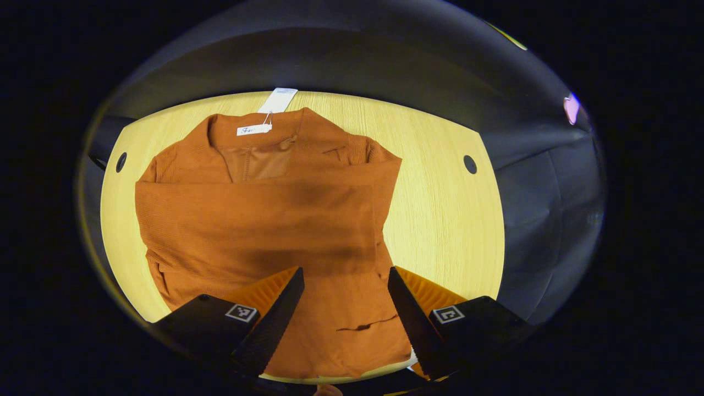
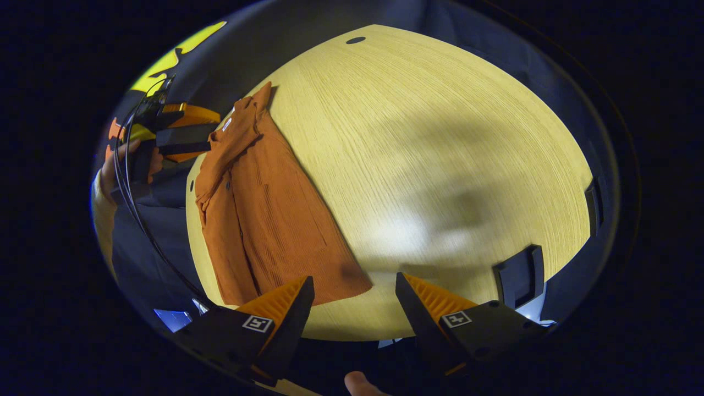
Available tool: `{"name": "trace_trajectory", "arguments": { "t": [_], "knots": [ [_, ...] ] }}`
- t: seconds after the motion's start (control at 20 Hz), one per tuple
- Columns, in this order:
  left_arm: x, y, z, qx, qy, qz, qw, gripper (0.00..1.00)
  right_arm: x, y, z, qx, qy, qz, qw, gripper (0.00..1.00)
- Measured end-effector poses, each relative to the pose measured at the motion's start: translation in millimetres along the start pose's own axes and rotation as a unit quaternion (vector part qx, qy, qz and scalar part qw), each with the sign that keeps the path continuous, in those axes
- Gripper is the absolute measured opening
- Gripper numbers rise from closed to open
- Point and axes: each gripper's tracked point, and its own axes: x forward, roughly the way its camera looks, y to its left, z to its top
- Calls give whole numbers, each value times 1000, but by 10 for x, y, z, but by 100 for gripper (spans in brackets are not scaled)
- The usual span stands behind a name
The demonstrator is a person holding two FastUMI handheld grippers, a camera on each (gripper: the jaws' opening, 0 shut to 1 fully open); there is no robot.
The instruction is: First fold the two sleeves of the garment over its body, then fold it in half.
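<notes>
A rust-orange garment [image 1: 264, 220] lies flat on the light wooden table [image 1: 445, 220], collar at the far side with a white tag [image 1: 278, 102]. A sleeve lies folded across its body as a wide band. My left gripper [image 1: 345, 278] hovers open above the garment's lower half, nothing between its fingers. In the right gripper view the same garment [image 2: 264, 214] lies at the table's left part. My right gripper [image 2: 355, 286] stands open over the bare wood just off the garment's near corner. The other gripper [image 2: 176, 135], held by a hand, sits at the far left.
The table [image 2: 440, 165] has a wide bare area to the right of the garment. Round cable holes [image 1: 469, 164] sit in the tabletop. A dark bracket-like object [image 2: 520, 275] stands at the table's near right edge. Black cloth surrounds the table.
</notes>
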Motion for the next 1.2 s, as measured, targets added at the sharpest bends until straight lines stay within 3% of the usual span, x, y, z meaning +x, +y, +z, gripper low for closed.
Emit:
{"name": "trace_trajectory", "arguments": {
  "t": [0.25, 0.5, 0.65, 0.85, 1.05, 1.2],
  "knots": [
    [-170, 522, -703, 8, -19, 1, 1000, 100, 54, -4, -22, -53, 14, -18, 998, 95],
    [-242, 1091, -1432, -42, -10, -1, 999, 100, 110, 97, -59, -80, 32, -23, 996, 95],
    [-329, 1446, -1883, -45, -10, 1, 999, 100, 154, 135, -54, -106, 44, -23, 993, 95],
    [-463, 1809, -2412, -74, -1, -1, 997, 99, 225, -39, -26, -134, 71, -54, 987, 95],
    [-723, 2166, -2830, -82, 0, -30, 996, 99, 274, -28, 38, -125, 99, -26, 987, 95],
    [-916, 2608, -3109, -127, 21, -41, 991, 98, 350, -141, 106, -126, 123, -25, 984, 95]
  ]
}}
